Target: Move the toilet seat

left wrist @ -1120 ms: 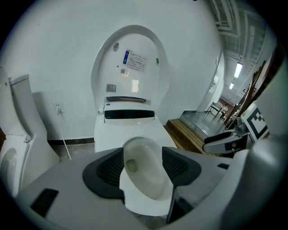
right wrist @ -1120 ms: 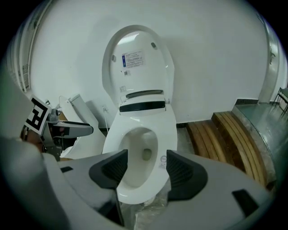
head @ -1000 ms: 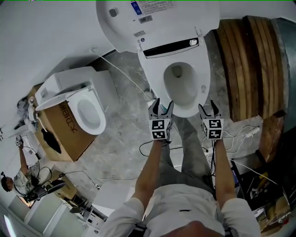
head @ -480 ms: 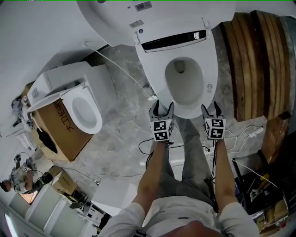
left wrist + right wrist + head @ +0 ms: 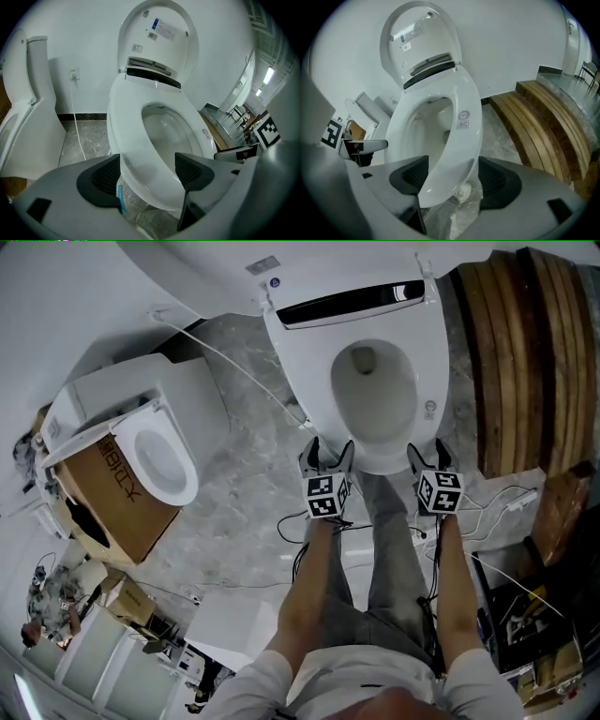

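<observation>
Both claws are spreading, left gripper [image 5: 325, 454] and right gripper [image 5: 433, 456] each straddling the front rim of the toilet seat [image 5: 305, 381], down flat on the bowl [image 5: 375, 399] below the raised lid [image 5: 159, 37], pads not pressing, probably lining up a two-sided lift.

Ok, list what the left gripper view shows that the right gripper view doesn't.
Left only: a white cable hanging down the wall, and a marker cube at right. Right only: a marker cube at left. Both: the lid raised and the seat down, its front rim between opening jaws, the left gripper's in one view and the right gripper's in the other, with the pads seemingly off it.
</observation>
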